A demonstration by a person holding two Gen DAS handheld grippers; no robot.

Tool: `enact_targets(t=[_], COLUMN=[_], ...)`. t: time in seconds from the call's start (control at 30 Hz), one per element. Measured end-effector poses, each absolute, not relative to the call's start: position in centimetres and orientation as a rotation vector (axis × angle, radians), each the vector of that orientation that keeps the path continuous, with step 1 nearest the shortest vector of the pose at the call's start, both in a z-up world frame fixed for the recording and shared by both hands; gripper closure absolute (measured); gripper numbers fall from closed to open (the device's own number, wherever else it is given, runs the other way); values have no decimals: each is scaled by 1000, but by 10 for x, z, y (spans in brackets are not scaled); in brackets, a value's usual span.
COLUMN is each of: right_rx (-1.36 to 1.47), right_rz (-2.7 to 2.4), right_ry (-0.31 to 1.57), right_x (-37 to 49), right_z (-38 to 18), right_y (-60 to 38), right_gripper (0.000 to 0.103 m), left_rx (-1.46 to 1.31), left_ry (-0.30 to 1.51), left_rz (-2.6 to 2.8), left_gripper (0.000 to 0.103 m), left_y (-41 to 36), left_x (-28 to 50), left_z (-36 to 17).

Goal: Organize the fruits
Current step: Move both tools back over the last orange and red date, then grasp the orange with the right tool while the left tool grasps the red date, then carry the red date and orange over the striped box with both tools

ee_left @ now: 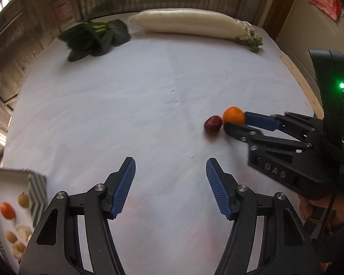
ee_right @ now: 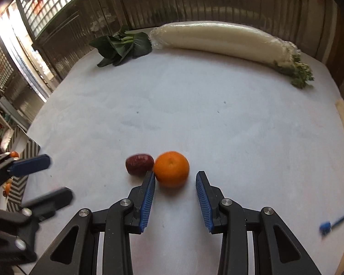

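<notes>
While ribbed right claw gapes, round orange touches wrinkled date.

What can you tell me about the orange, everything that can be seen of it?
The orange is small, round, bright, with a smooth, faintly dimpled skin and a tiny stem mark on top. It looks whole. It lies on the white cloth, near the front edge. A dark red date lies at its left side, close or just touching. The right gripper is open around it: one blue pad is at its left edge, the other stands apart on the right.
</notes>
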State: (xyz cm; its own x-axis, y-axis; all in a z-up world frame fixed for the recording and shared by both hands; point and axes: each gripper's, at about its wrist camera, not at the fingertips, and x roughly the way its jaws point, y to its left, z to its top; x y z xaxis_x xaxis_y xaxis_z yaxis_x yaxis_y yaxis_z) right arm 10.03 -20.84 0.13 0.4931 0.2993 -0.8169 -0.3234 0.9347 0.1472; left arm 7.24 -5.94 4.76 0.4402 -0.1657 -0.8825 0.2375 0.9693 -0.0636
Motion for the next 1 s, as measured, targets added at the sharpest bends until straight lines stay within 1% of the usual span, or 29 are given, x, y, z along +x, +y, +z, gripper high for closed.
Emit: enact_targets(t=[0.13,0.4,0.6,0.63,0.67,0.7,0.73,0.77,1.0], right_rx=[-25,47,70,74,75,74,74,72,58], right_rz=[412,326,303,302,302,305,306,308,342], right_ry=[976,954,962,962,963,965,967,967,964], right_x=[103,95,90,88,88,87,89,88,76], right_z=[1,7,4,4,3,3,3,3,8], right_y=[-210,-254,-263,-264,-264,-263,-262,-261,-243], right_gripper=[73,74,74,74,74,74,74,74,74], left_rx=[108,151,152,157,164,173,183,181,132], left_ry=[1093,1094,1092,1092,1092,1093,1084,1084,1096], left_rz=[-290,-385,-429,-430,-431,-425,-414,-413,-382], left_gripper=[38,38,39,42,59,71,74,81,82], left_y=[-74,-99,-110,-112,-112,-113,-112,-111,-93], left_x=[86,112,124,124,124,124,123,122,107], left_z=[41,28,22,21,20,19,19,19,25])
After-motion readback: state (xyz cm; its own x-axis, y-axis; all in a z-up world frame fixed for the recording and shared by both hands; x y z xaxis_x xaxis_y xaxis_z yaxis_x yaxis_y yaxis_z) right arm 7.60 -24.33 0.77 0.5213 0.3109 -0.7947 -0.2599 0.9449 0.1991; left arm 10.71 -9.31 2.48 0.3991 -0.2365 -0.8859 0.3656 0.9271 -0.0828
